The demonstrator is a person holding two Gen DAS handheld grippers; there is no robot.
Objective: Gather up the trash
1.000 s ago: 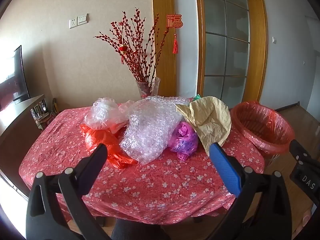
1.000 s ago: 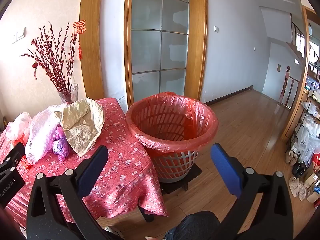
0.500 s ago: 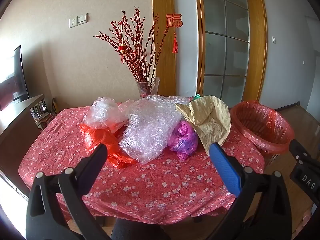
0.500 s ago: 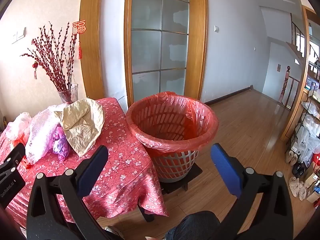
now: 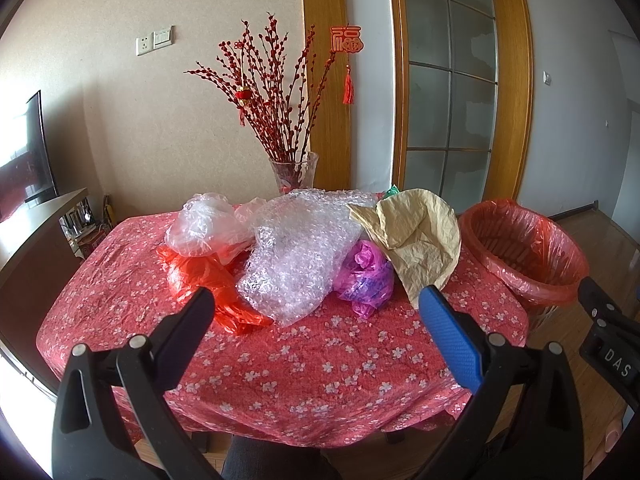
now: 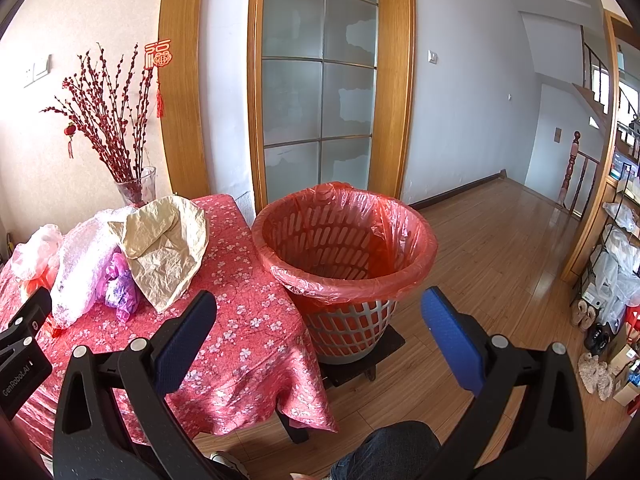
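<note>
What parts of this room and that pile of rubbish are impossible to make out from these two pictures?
- Green item, left wrist view: only a sliver shows behind the brown paper.
- Basket bottom, right wrist view: too dark under the red liner to say whether anything lies inside.
- Shelf goods, right wrist view: cut by the picture's edge and too small.
- Under the bubble wrap, left wrist view: hidden.

Tabletop (image 5: 280, 360) cloth was red w/ white blossoms; bin liner (image 6: 352, 280) orange-red; crumpled paper (image 5: 420, 240) tan; small bag (image 5: 364, 280) purple-pink.
</note>
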